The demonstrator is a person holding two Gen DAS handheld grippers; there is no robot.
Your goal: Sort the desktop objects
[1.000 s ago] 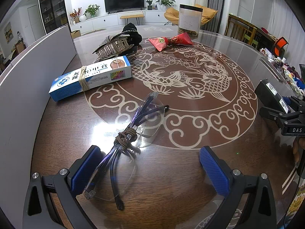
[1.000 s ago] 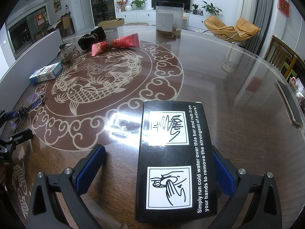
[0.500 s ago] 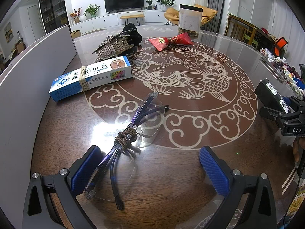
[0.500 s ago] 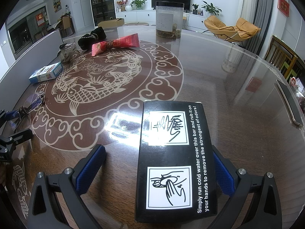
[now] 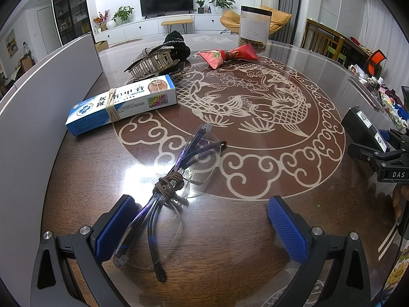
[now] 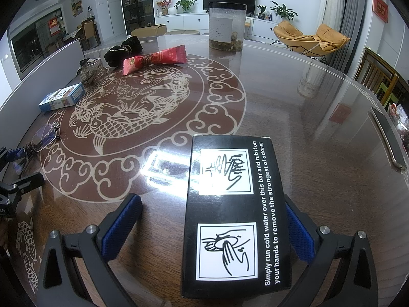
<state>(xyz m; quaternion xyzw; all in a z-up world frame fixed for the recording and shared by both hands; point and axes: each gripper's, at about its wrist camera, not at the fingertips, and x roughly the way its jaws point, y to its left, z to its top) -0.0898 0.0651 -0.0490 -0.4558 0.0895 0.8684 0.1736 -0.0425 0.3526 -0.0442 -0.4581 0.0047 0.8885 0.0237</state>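
Folded clear glasses (image 5: 166, 199) tied with brown cord lie on the round table, between the jaws of my open left gripper (image 5: 202, 225), close to its left finger (image 5: 115, 227). A black box (image 6: 235, 209) with white hand-washing pictures lies between the jaws of my open right gripper (image 6: 212, 227), against its right finger (image 6: 299, 232), with a gap to the left one. A blue-and-white carton (image 5: 120, 105), a hair claw (image 5: 150, 61), a black bundle (image 5: 179, 46) and a red packet (image 5: 230, 55) lie farther back. The right gripper and box also show in the left wrist view (image 5: 365, 128).
A clear jar (image 6: 227, 26) with a dark lid stands at the far side. A grey panel (image 5: 38, 97) runs along the table's left edge. A phone (image 6: 388, 138) lies at the right rim. Chairs stand beyond the table on the right.
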